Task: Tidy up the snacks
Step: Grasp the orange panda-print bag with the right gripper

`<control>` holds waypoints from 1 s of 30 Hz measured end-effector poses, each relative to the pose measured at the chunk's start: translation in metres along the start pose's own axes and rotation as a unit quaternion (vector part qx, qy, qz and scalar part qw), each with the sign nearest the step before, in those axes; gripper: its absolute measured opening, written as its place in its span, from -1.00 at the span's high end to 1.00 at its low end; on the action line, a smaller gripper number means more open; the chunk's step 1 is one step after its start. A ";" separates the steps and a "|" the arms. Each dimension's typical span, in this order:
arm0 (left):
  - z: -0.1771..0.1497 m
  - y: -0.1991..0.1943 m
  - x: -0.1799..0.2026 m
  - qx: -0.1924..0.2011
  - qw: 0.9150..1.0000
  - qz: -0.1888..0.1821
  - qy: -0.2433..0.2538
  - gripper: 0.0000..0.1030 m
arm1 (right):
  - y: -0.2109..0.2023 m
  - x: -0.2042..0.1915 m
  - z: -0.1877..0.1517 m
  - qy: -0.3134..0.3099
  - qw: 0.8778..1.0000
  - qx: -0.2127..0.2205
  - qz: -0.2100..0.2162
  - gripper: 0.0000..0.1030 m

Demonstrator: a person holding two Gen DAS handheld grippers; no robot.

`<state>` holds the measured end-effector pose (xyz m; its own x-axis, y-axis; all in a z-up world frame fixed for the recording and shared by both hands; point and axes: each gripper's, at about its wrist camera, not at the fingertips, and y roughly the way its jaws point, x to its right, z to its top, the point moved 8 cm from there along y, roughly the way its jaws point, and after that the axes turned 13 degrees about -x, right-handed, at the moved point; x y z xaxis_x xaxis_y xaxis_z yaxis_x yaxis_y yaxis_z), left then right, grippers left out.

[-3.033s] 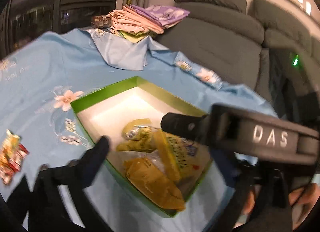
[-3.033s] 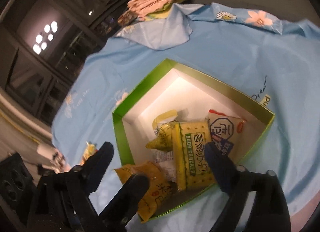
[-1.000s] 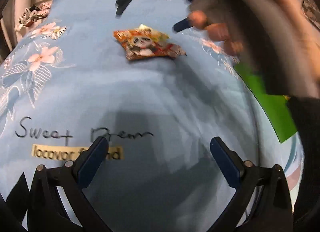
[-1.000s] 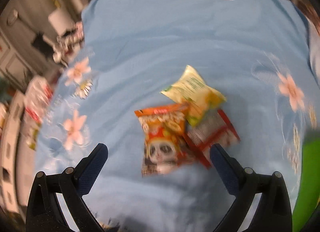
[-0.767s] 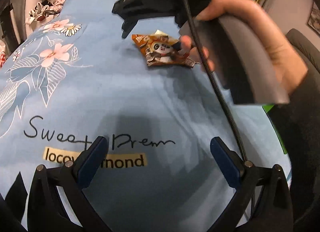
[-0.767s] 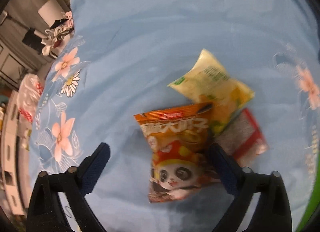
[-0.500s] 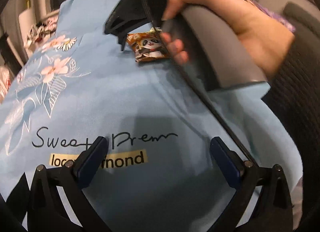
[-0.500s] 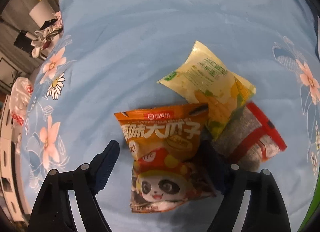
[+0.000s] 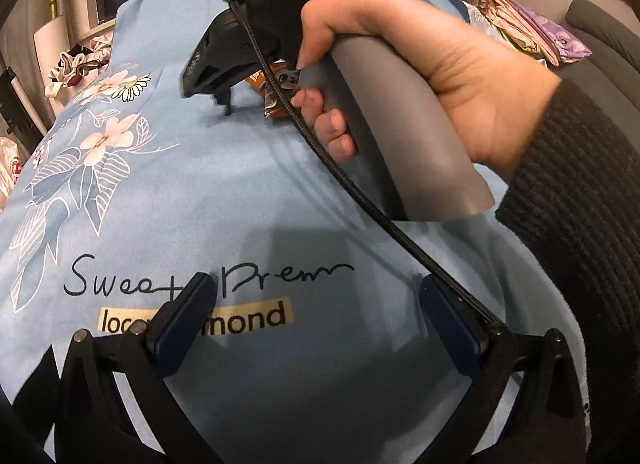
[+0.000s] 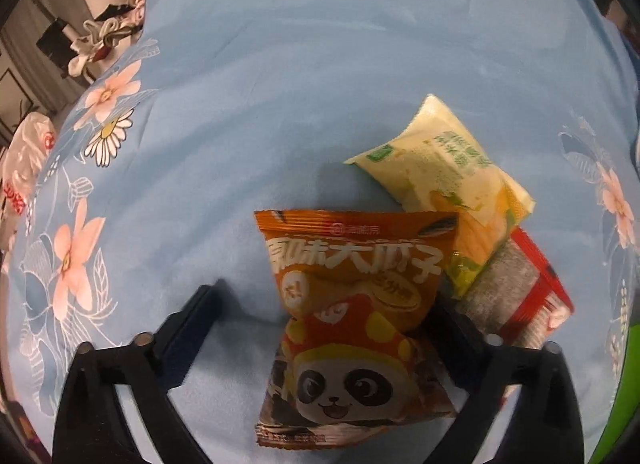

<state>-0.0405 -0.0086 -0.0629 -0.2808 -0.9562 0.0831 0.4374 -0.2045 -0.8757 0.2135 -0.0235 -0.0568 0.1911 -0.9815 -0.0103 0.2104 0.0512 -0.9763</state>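
An orange panda snack packet [image 10: 352,312] lies on the blue cloth between the open fingers of my right gripper [image 10: 324,316]. The left fingertip stands apart from the packet; the right one is at its edge. A pale yellow packet [image 10: 444,171] and a red and grey packet [image 10: 520,296] lie partly under it to the right. My left gripper [image 9: 316,316] is open and empty over the cloth's "Sweet Dream" lettering. In the left wrist view the right gripper's body and the hand on it hide most of the orange packet [image 9: 276,99].
The blue flowered cloth [image 10: 280,63] covers the table. A green box edge [image 10: 628,384] shows at the far right. Folded clothes [image 9: 532,23] and a grey sofa [image 9: 600,23] lie beyond the table. Clutter [image 10: 104,39] sits past the cloth's far left edge.
My right gripper has moved down and closer to the snack pile, so its fingers now straddle the orange panda packet. My left gripper stayed open over the lettering.
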 end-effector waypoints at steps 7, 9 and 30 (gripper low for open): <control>0.001 0.002 -0.003 -0.002 1.000 0.004 0.000 -0.99 | -0.017 0.021 -0.015 0.042 0.997 0.005 0.063 0.00; 0.000 0.001 -0.002 -0.001 1.000 0.005 0.000 -0.99 | -0.022 0.026 -0.023 0.051 0.995 0.006 0.088 0.00; -0.015 -0.023 0.071 -0.033 0.982 -0.180 0.040 -0.99 | -0.077 0.110 -0.192 0.147 0.976 0.036 0.159 0.00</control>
<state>-0.0837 -0.0684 -0.0438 -0.4751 -0.8040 0.3576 0.2414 -0.5099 -0.8257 0.0343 -0.1706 -0.0239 -0.0226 -0.9235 -0.3828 0.2546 0.3650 -0.8955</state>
